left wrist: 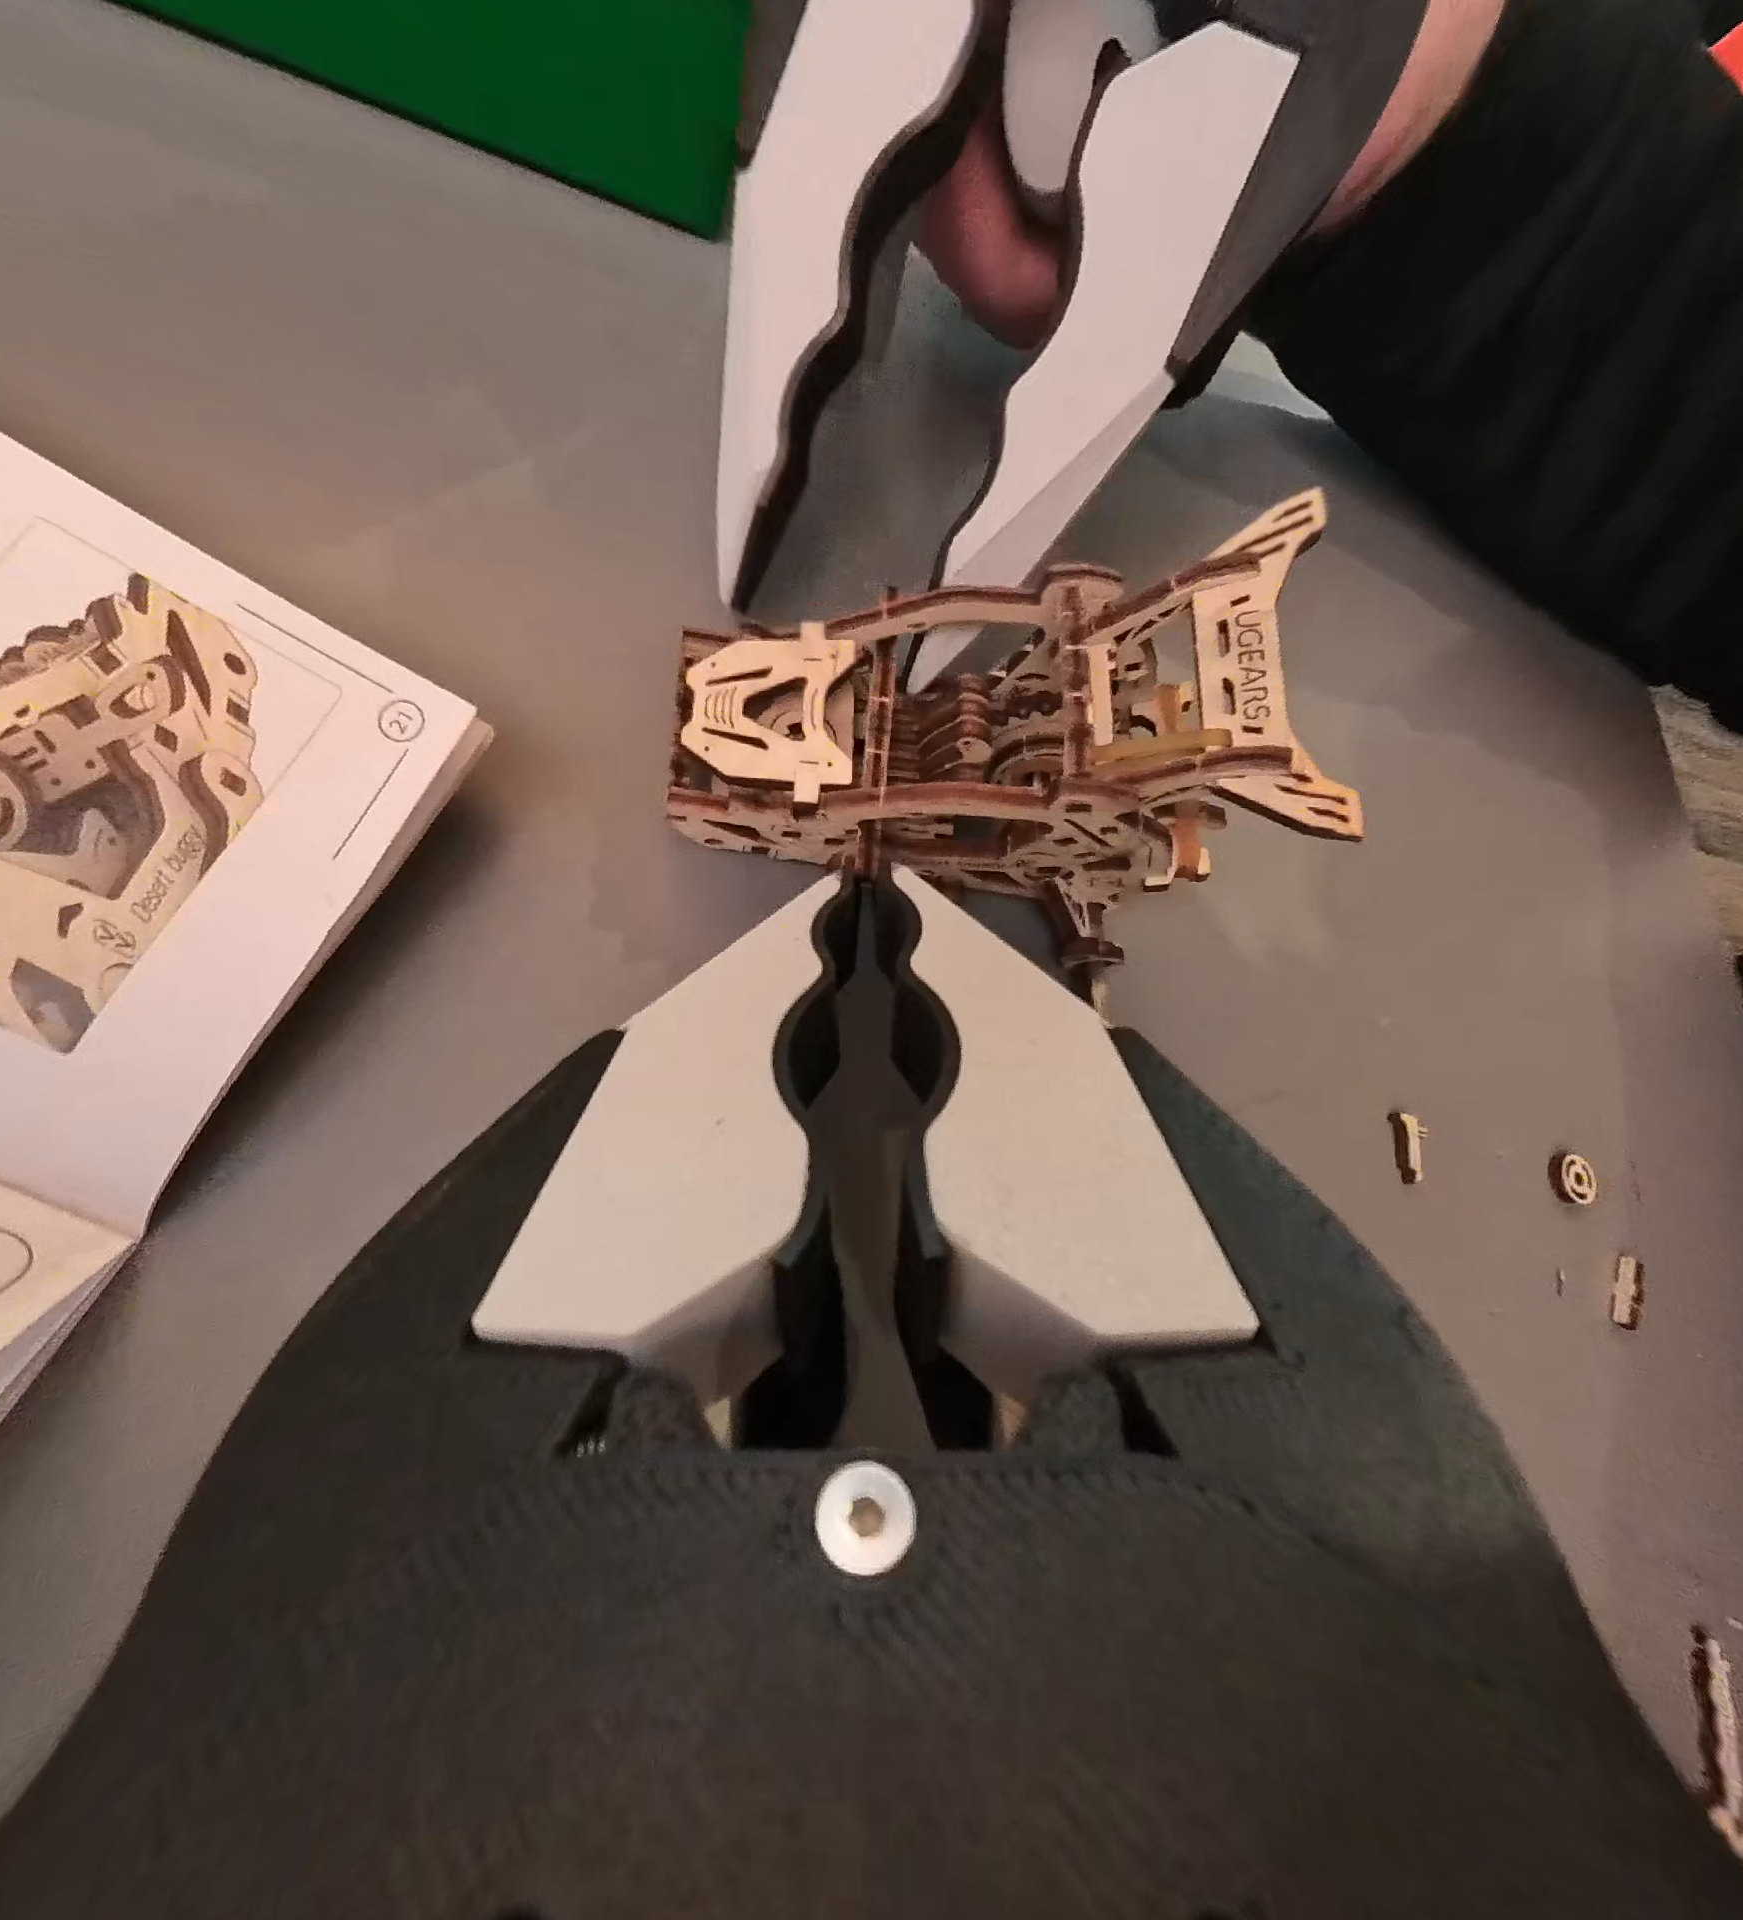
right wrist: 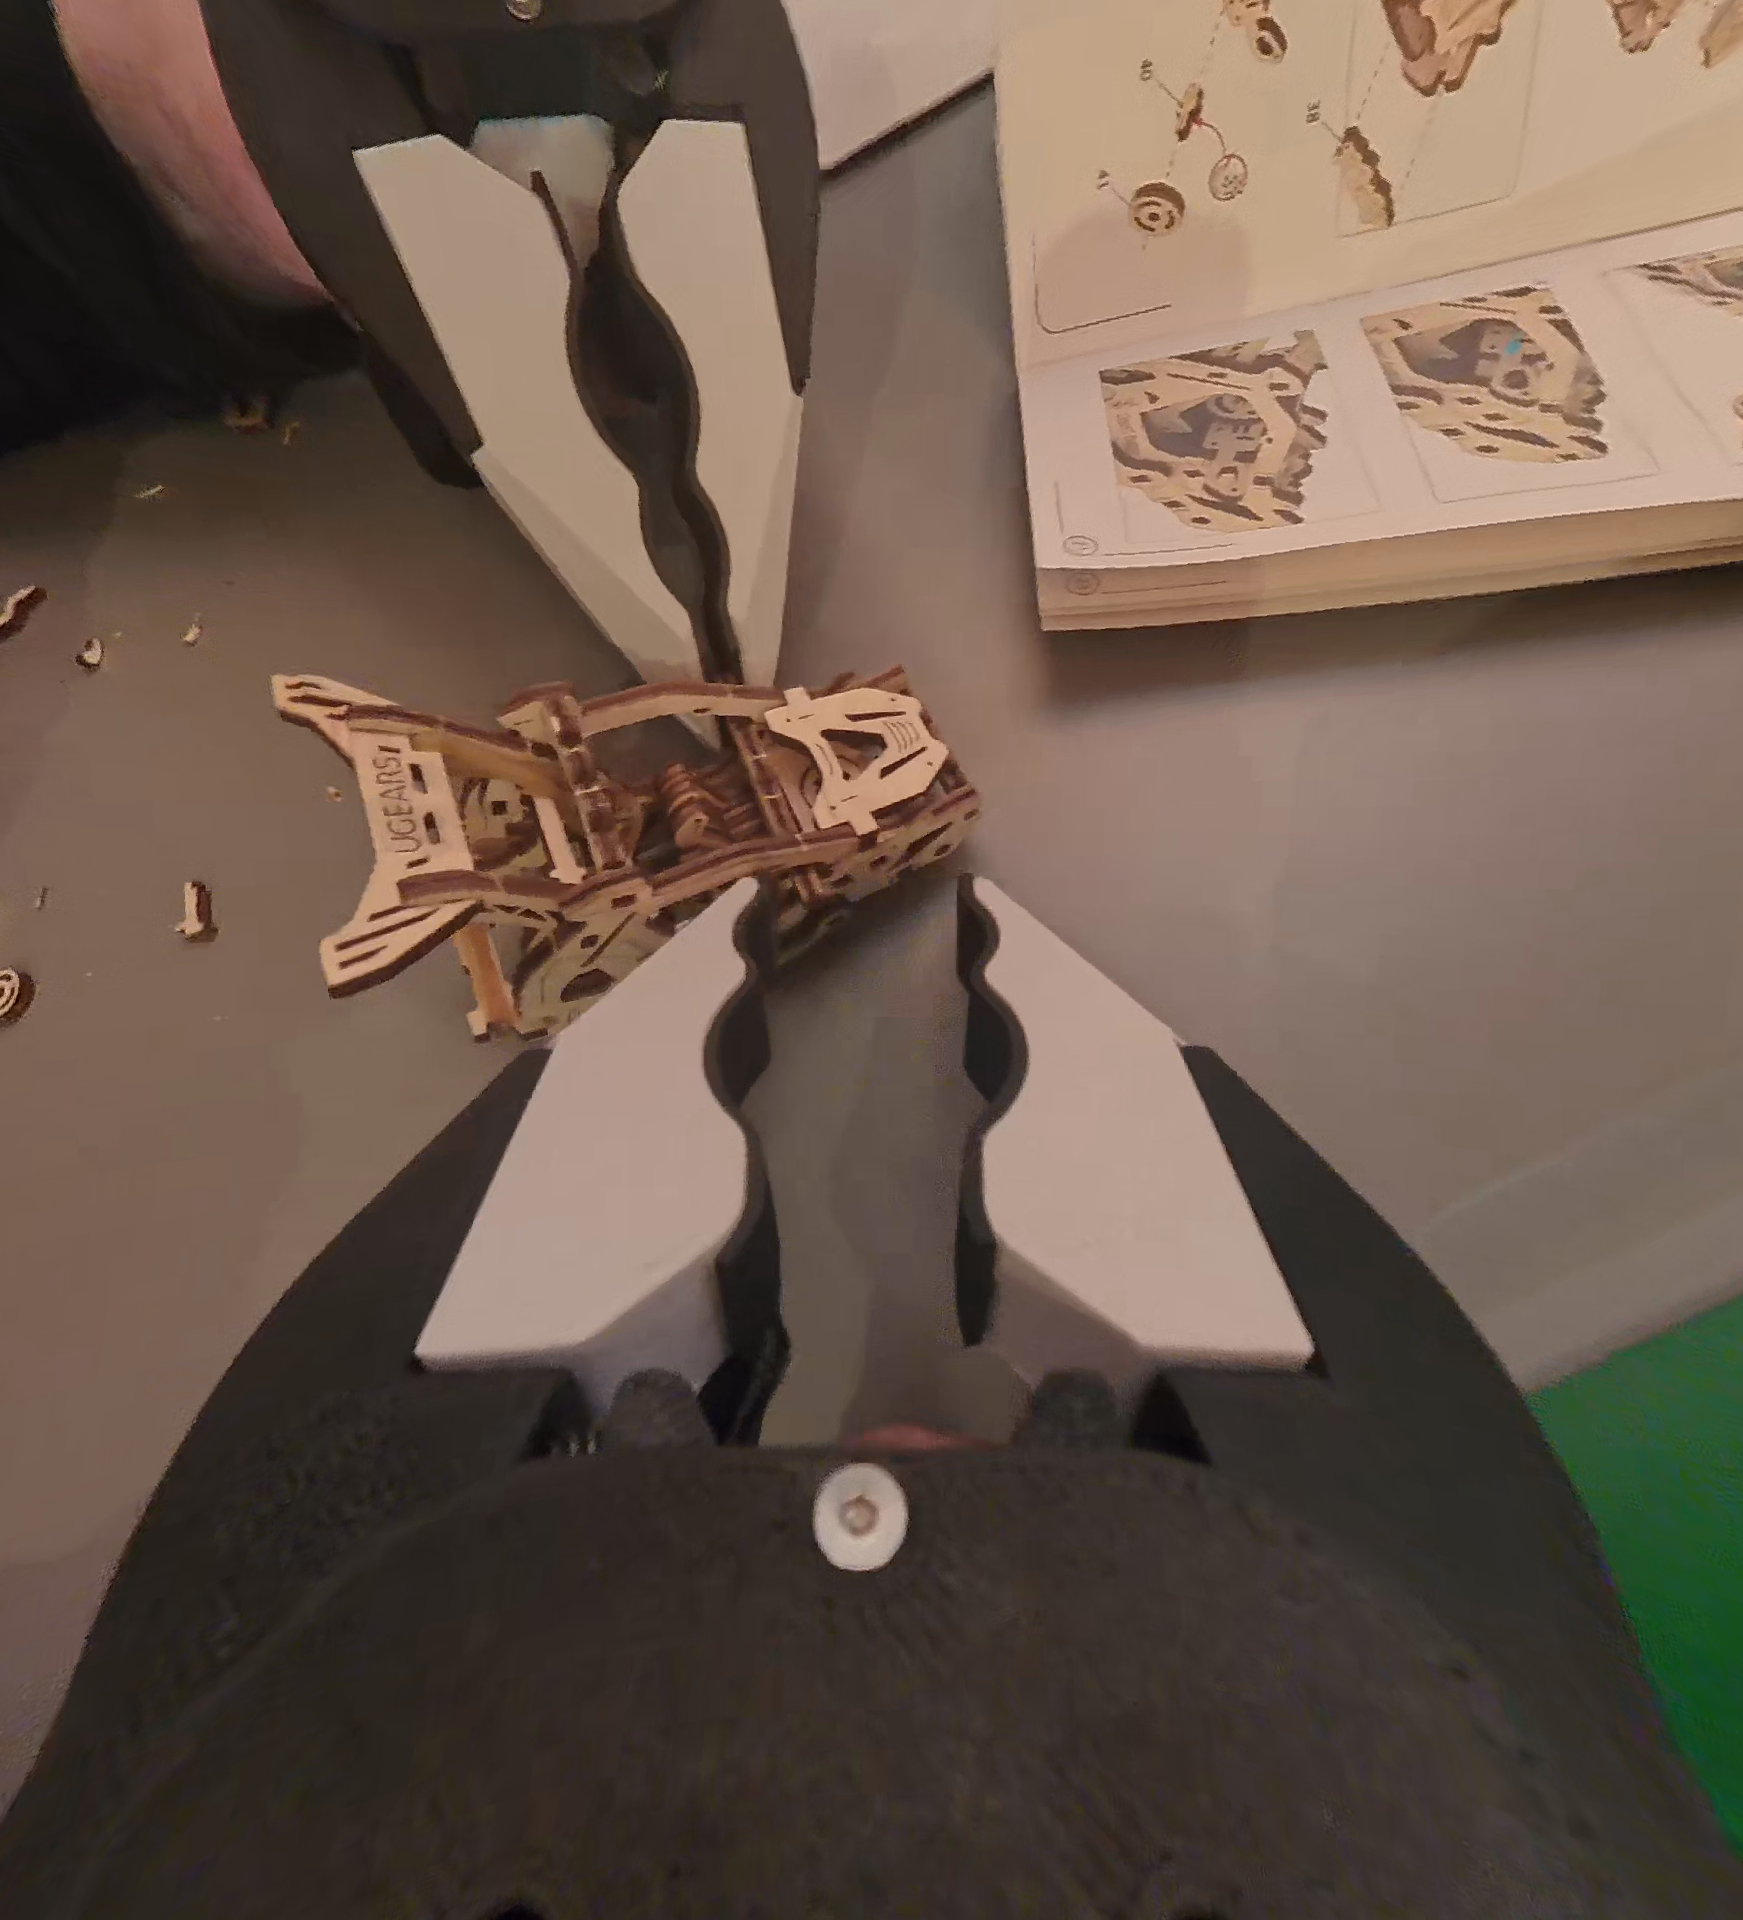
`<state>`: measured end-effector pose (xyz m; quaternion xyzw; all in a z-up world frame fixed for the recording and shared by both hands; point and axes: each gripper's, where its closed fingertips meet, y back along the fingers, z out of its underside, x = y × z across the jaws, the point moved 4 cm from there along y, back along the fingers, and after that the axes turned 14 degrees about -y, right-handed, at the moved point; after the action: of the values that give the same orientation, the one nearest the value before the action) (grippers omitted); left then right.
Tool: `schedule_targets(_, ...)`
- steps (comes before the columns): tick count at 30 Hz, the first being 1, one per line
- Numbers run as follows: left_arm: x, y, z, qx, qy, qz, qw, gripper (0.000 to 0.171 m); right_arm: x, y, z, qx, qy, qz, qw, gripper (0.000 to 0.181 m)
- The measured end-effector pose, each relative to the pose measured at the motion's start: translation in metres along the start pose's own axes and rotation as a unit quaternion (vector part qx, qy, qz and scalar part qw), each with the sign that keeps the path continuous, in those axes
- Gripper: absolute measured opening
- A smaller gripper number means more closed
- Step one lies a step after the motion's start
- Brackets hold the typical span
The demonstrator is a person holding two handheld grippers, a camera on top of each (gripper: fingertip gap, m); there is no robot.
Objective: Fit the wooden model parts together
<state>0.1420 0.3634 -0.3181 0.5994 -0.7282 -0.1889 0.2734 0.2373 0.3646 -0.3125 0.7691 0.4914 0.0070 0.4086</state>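
Note:
A partly built wooden model (left wrist: 1002,727) of laser-cut parts, with gears inside an open frame, rests on the grey table (left wrist: 327,364). My left gripper (left wrist: 867,883) is shut on the model's near side rail. In the right wrist view it comes in from the top (right wrist: 723,717) and pinches the far rail of the model (right wrist: 659,821). My right gripper (right wrist: 859,894) is open, its fingers straddling the model's near edge by the front end. In the left wrist view the right gripper (left wrist: 836,639) reaches in from above with one fingertip inside the frame.
An open instruction booklet (left wrist: 119,831) lies left of the model, and shows at the upper right in the right wrist view (right wrist: 1418,364). A green mat (left wrist: 493,94) lies beyond. Small loose wooden pieces (left wrist: 1579,1179) (right wrist: 5,992) are scattered on the table. A black sleeve (left wrist: 1573,364) is at the upper right. There is about 5 centimeters between the tips of the two grippers.

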Motion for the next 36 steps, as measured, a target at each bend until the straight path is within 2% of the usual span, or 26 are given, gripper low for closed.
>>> schedule_targets(2,-0.0001,-0.0003,-0.0002,0.0,0.007,0.005,1.0,0.0,0.0004,0.0001,-0.0009,0.008,0.007,-0.008,1.0,0.032)
schedule_targets(7,-0.0008,-0.0016,-0.0016,0.003,0.032,0.027,0.999,0.0,-0.0024,-0.0003,-0.0007,0.012,0.013,-0.024,1.0,0.004)
schedule_targets(31,-0.0052,0.0,-0.0018,0.018,0.08,0.031,0.996,0.0,0.0041,-0.004,-0.0042,0.019,-0.084,-0.042,0.995,0.004)
schedule_targets(35,-0.0028,0.0028,-0.004,0.028,0.09,0.065,0.993,0.018,0.0053,-0.004,-0.0047,0.019,-0.09,-0.043,0.995,0.004)
schedule_targets(36,-0.006,0.0035,-0.0035,0.027,0.086,0.046,0.995,0.027,0.0053,-0.004,-0.0046,0.019,-0.09,-0.044,0.995,0.004)
